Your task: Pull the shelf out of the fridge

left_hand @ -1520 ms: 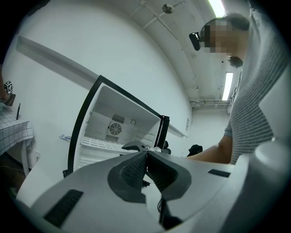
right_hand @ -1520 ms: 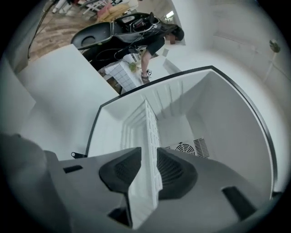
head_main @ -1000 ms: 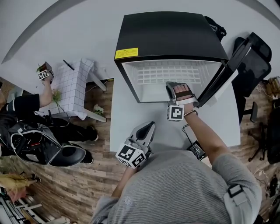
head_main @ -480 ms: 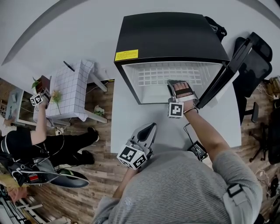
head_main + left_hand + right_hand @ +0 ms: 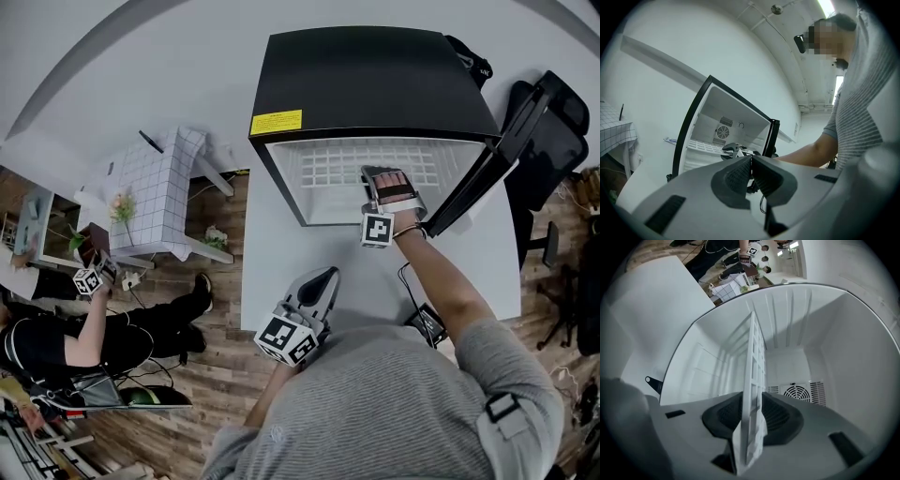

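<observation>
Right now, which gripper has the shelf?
The right gripper, at the fridge, jaws closed on the shelf; the left gripper is shut on nothing, outside.

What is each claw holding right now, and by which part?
The right claw grips the white wire-grid fridge shelf by its front edge; the left claw is shut, holding nothing.

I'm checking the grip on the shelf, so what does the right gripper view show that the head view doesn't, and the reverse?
Right gripper view only: the right gripper clamped on the white wire-grid shelf's edge, plus a round fan grille. Head view only: the black fridge's top with its yellow label, and the left gripper over the white table. Both: the shelf inside the white fridge interior.
</observation>
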Demonstrator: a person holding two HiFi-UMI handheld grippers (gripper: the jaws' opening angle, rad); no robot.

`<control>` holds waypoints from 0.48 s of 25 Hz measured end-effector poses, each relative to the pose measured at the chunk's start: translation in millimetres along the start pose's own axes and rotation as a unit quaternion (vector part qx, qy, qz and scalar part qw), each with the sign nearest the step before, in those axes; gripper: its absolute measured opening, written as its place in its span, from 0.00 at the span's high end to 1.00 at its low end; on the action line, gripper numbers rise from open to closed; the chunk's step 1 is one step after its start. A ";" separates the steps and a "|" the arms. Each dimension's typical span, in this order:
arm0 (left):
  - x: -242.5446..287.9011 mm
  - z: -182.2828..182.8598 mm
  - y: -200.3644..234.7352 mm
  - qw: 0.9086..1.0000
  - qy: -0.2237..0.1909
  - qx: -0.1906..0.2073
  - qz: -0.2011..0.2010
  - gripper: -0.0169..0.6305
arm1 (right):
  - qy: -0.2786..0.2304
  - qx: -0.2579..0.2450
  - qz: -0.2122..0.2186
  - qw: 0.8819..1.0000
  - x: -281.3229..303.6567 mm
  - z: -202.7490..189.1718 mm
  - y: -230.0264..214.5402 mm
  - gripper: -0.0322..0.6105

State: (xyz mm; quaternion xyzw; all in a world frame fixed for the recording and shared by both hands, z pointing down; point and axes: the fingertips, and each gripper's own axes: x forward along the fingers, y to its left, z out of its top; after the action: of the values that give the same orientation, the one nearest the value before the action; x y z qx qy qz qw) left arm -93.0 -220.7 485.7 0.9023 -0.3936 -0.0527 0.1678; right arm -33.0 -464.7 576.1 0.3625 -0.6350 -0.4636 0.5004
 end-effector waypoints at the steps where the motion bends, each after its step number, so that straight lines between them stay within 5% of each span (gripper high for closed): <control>1: 0.1 -0.1 1.2 1.000 0.000 0.000 0.001 0.95 | 0.002 0.001 0.002 1.000 3.0 -1.6 0.8 0.80; 12: 5.0 -2.6 12.7 1.000 0.004 -0.003 0.010 0.95 | 0.025 -0.022 -0.007 0.999 35.3 -18.6 -2.5 0.80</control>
State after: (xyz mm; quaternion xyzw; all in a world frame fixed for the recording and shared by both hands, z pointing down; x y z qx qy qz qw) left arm -97.8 -231.7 492.7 0.8979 -0.4022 -0.0483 0.1723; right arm -23.3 -502.3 585.6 0.3679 -0.6091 -0.4717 0.5208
